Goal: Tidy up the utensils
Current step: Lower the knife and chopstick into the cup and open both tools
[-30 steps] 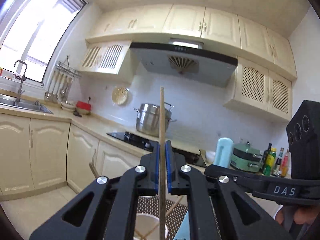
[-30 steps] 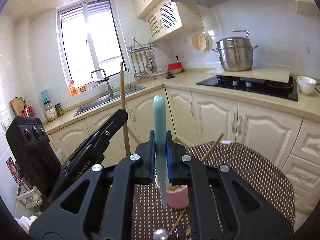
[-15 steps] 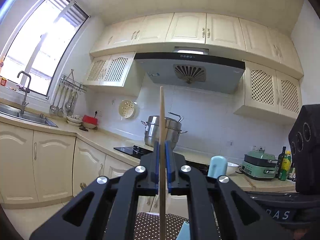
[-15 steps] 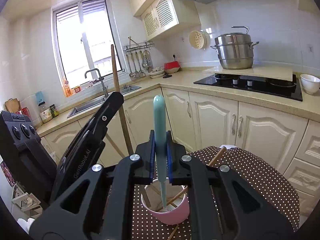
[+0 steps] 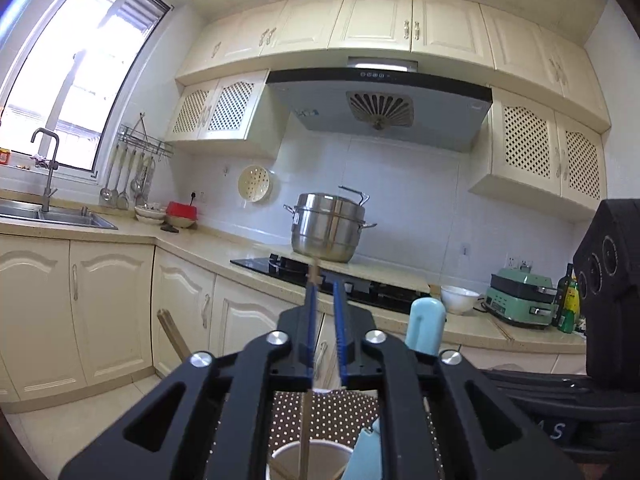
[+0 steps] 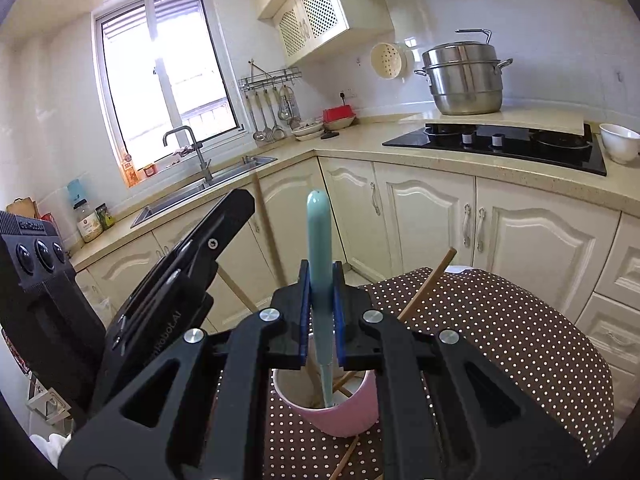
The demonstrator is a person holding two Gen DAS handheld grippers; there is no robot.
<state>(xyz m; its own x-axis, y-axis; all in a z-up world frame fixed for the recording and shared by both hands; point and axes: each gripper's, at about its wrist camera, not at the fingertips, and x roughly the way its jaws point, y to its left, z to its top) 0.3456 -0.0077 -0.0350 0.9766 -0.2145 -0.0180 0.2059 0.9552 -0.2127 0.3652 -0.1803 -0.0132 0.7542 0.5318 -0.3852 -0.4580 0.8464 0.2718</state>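
Now we hold our left gripper point(image 5: 325, 312) level over a pink cup point(image 6: 340, 412), and its blue ribbed pads have just been parting: a clear gap shows between them, with a thin wooden chopstick point(image 5: 307, 420) lying along the left pad and running straight down into the cup, its squared top end just above the pad tips. Whether that pad still presses the stick we cannot tell, but the other pad stands clear of it. Our right gripper point(image 6: 321, 312) tilts downward and is clamped tight on a smooth, pale teal handle point(image 6: 320, 264) with a rounded tip; the narrower lower end of that utensil reaches inside the cup. From the right wrist view the cup is round, matte pink outside and white inside, and it sits on a brown cloth with small white dots point(image 6: 500, 328) draped over a rounded table. More slim wooden chopsticks lean in the cup, one slanting out to the right point(image 6: 430, 284), another lying on the cloth beside the base. Behind, glossy cream cabinet doors point(image 6: 432, 216) with raised panels run under a speckled beige counter, where a shiny steel stacked pot point(image 6: 464, 76) stands by a black glass hob point(image 6: 500, 140).
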